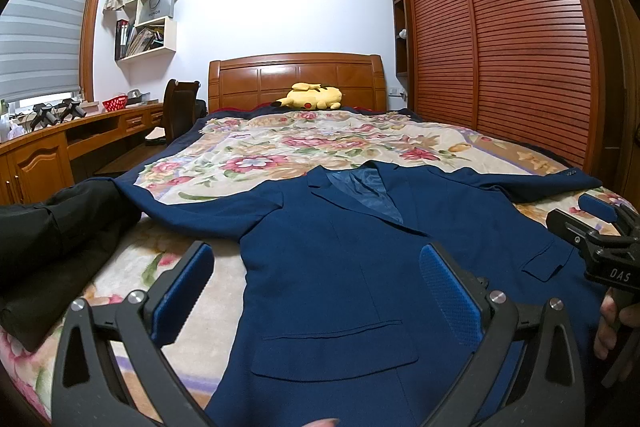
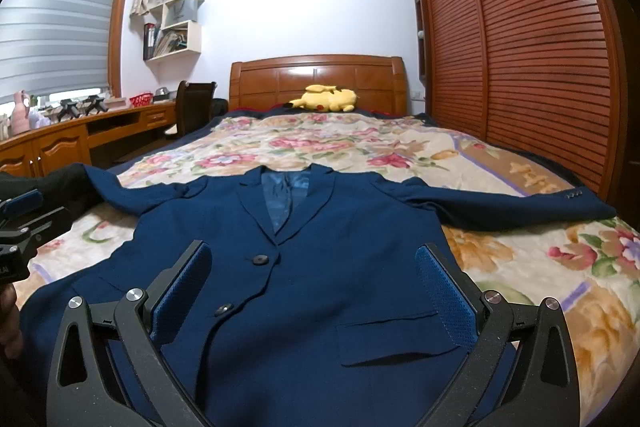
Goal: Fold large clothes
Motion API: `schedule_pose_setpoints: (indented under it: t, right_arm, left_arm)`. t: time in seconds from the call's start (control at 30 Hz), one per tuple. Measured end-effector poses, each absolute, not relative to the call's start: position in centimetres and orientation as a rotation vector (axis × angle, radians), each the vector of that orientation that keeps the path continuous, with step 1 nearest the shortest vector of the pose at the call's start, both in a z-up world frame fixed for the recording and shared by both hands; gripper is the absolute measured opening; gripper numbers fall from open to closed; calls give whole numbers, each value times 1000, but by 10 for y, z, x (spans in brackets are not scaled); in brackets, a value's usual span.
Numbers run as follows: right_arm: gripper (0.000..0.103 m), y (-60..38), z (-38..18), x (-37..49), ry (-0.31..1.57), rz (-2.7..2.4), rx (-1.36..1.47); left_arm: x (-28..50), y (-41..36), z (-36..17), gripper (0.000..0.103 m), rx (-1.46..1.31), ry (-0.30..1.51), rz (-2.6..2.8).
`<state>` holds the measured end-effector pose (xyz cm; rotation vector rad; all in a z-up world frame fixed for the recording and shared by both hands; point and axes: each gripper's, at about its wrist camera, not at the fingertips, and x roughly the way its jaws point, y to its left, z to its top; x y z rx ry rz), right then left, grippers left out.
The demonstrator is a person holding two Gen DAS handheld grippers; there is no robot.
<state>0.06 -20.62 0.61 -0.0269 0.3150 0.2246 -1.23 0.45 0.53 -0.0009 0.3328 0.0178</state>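
Note:
A navy blue suit jacket (image 1: 340, 259) (image 2: 320, 267) lies face up on the floral bedspread, front buttoned, both sleeves spread out to the sides. My left gripper (image 1: 316, 283) hovers open above the jacket's left side, over a flap pocket, holding nothing. My right gripper (image 2: 312, 283) hangs open above the jacket's right front, near the two buttons and the other pocket. In the left wrist view the right gripper (image 1: 600, 227) shows at the far right edge, held by a hand. The left gripper (image 2: 16, 223) appears at the left edge of the right wrist view.
Black clothing (image 1: 52, 239) is piled on the bed's left side, touching the jacket's left sleeve. A yellow plush toy (image 1: 312, 97) rests by the wooden headboard (image 1: 296, 75). A desk and chair (image 1: 180, 111) stand left of the bed; a slatted wardrobe (image 1: 500, 39) lines the right.

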Motion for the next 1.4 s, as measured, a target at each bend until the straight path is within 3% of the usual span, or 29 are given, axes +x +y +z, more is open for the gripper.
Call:
schedule_pose_setpoints:
  t: [0.7,1.4]
  right_arm:
    - [103,-178,10,2,349,314,-75]
    - [103,-114,75,49,309,445,-60]
  left_arm:
    - [-4,22,19,103,16,390,26]
    - [54,117,25,103,34,533,153]
